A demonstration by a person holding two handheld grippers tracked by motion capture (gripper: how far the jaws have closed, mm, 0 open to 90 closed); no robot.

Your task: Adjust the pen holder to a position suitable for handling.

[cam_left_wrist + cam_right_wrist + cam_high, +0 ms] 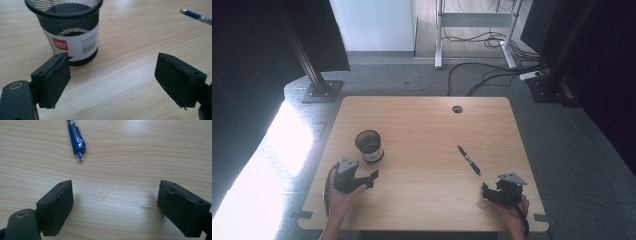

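From the high view, a black wire-mesh cylindrical pen cup (369, 145) stands left of centre on the light wooden table (427, 120), and a blue ballpoint pen (469, 160) lies apart from it, right of centre. The left gripper (373, 175) sits at lower left just below the cup, and the right gripper (485, 191) rests at lower right just below the pen. In the left gripper view the cup (65, 27) with its white label fills the upper left, just beyond the left-hand jaw; the jaws stand wide apart with only bare wood between them, and the pen (196, 16) peeks in at the upper right. In the right gripper view the jaws also gape with nothing between them, and the pen (76, 138) lies at upper left, its tip toward the camera. This looks like the approach stage: I'd judge the right gripper must next move forward and close across the pen's barrel.
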